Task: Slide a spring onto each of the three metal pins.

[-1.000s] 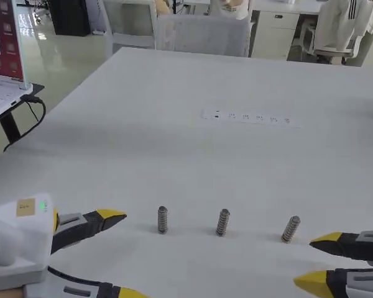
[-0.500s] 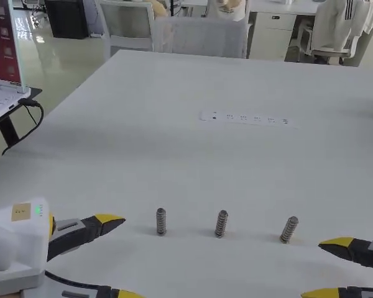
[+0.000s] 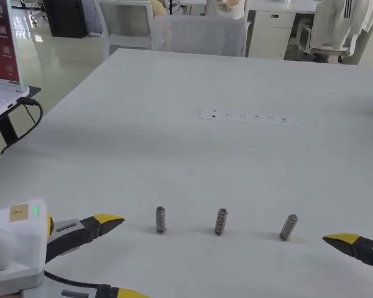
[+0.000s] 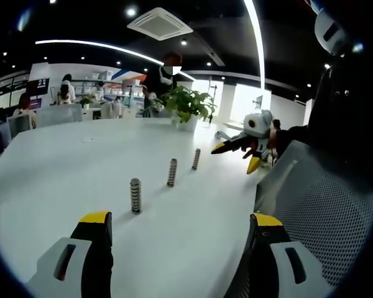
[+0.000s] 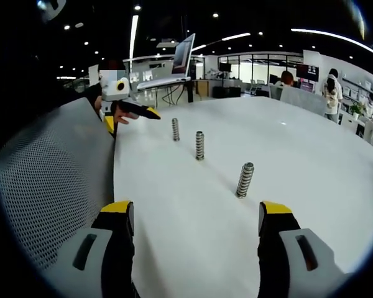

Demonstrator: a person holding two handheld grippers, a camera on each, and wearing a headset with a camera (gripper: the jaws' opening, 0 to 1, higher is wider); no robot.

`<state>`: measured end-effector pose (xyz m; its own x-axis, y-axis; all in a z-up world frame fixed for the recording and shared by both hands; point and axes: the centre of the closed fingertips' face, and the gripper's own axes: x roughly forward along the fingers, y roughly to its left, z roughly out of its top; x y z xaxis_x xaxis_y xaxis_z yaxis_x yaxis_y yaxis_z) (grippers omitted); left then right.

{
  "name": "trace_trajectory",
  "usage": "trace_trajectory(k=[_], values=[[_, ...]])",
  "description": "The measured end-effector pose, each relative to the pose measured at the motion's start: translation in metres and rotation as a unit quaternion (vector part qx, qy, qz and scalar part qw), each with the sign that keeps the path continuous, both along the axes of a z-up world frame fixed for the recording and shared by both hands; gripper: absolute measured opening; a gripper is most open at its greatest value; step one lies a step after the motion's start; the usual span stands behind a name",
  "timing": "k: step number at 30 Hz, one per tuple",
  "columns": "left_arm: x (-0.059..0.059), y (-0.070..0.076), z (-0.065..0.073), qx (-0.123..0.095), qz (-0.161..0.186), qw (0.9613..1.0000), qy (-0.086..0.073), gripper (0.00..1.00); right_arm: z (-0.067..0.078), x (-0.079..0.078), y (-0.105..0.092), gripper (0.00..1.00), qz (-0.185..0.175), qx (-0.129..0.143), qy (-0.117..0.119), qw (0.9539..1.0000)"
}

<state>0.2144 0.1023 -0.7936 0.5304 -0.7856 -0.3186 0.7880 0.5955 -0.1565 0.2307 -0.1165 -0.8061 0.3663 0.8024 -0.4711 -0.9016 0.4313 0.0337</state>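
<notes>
Three metal springs stand upright on pins in a row near the front of the white table [image 3: 193, 161]: left spring [image 3: 160, 220], middle spring [image 3: 221, 221], right spring [image 3: 288, 227], which leans a little. My left gripper [image 3: 121, 256] hovers open left of the row, with nothing between its yellow-tipped fingers. In the left gripper view the row [image 4: 172, 172] runs away ahead of the left gripper [image 4: 180, 218]. My right gripper [image 5: 196, 208] is open and holds nothing, with the nearest spring [image 5: 244, 180] just ahead; one of its fingers [image 3: 354, 246] shows at the right edge.
A white power strip [image 3: 245, 117] lies mid-table beyond the springs. A laptop [image 3: 0, 56] sits on a stand off the left side, its cable hanging. Chairs [image 3: 202, 34] line the far edge. A grey mesh chair [image 5: 50, 180] is close behind the grippers.
My right gripper has drawn back to the right, away from the right spring, and its lower jaw has left the head view. The left gripper and the springs stay about where they were.
</notes>
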Motion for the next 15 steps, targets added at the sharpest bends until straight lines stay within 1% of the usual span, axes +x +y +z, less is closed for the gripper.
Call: trace_trajectory(k=[4,5,7,9,11,15], values=[[0.0007,0.0006,-0.0014,-0.002,0.003,1.0,0.001,0.88,-0.0007,-0.0001,0.0012,0.89,-0.004,0.01,0.001,0.9999],[0.001,0.001,-0.0016,-0.003,0.004,1.0,0.001,0.88,-0.0009,-0.0005,0.0014,0.89,-0.003,0.013,0.003,0.9999],[0.0018,0.0022,-0.0025,-0.005,0.007,1.0,0.002,0.88,-0.0026,0.0001,0.0007,0.9,-0.005,0.012,0.0,0.9999],[0.002,0.0027,-0.004,-0.006,0.009,0.9999,0.003,0.88,-0.0038,0.0004,-0.0001,0.9,-0.006,0.011,0.003,0.9999],[0.0017,0.0024,-0.0049,-0.005,0.008,0.9999,0.004,0.88,-0.0027,0.0016,-0.0006,0.9,-0.009,0.015,0.002,0.9998],[0.0029,0.0029,-0.0051,-0.006,0.011,0.9999,0.004,0.88,-0.0013,0.0043,-0.0023,0.9,-0.013,0.014,0.0,0.9998]])
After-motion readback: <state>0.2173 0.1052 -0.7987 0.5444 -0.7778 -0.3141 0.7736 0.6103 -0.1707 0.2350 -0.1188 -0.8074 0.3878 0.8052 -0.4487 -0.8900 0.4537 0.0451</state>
